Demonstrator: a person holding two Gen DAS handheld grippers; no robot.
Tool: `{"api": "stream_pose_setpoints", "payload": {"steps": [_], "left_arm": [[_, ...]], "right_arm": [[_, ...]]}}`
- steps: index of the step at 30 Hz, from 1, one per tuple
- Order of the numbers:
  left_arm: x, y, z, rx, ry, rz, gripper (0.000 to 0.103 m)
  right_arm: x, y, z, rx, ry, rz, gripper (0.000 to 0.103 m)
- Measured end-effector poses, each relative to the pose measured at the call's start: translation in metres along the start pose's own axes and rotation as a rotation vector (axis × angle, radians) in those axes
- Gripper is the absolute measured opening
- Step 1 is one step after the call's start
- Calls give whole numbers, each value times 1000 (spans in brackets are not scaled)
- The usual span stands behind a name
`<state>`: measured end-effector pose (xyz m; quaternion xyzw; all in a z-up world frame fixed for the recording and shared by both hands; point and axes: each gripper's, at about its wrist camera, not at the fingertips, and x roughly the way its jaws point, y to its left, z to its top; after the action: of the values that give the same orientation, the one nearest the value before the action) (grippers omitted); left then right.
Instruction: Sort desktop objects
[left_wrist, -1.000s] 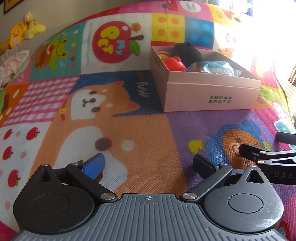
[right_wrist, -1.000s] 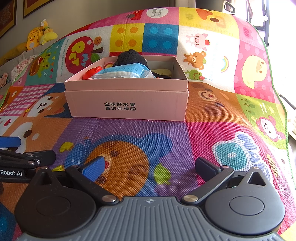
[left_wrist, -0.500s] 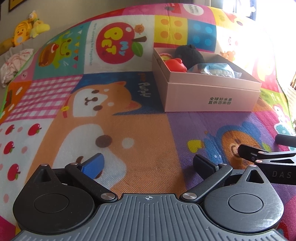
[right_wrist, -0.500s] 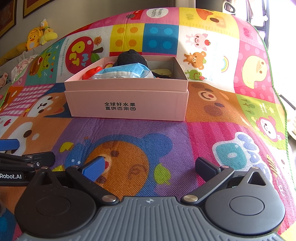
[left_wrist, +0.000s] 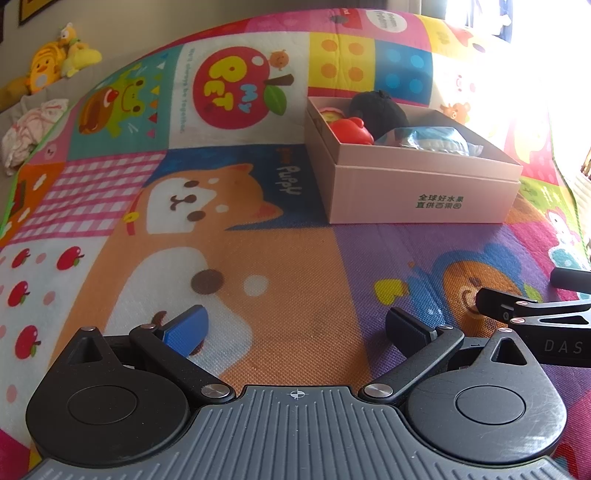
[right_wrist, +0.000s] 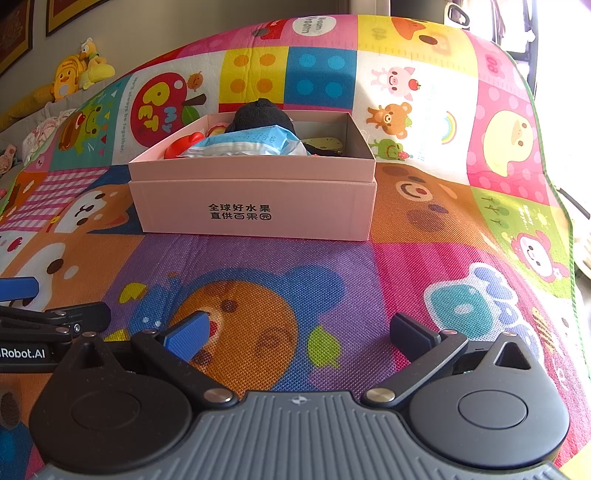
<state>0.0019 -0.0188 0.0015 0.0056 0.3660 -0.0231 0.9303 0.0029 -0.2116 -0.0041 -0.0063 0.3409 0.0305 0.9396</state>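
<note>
Right wrist view, pink box (right_wrist: 255, 206) printed 全球好水果, mat (right_wrist: 406, 288) reading "MY PET", both jaws released, empty.

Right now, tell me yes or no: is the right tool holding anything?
No, the right tool is wide open over the mat, with nothing between its fingers.

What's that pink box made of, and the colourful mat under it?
The pink box looks like matte cardboard: crisp folded edges, flat printed lettering. The mat looks like woven plastic or fabric, since a fine mesh weave shows through its cartoon print; which one, I cannot tell.
</note>
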Motion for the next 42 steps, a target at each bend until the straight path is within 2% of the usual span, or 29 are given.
{"api": "stream_pose_setpoints", "payload": {"steps": [35,42], "left_arm": [[1,0,-1,0,0,0,103],[1,3,3,12,20,-18,103]], "right_arm": [[0,1,0,0,0,0,103],[0,1,0,0,0,0,103]]}}
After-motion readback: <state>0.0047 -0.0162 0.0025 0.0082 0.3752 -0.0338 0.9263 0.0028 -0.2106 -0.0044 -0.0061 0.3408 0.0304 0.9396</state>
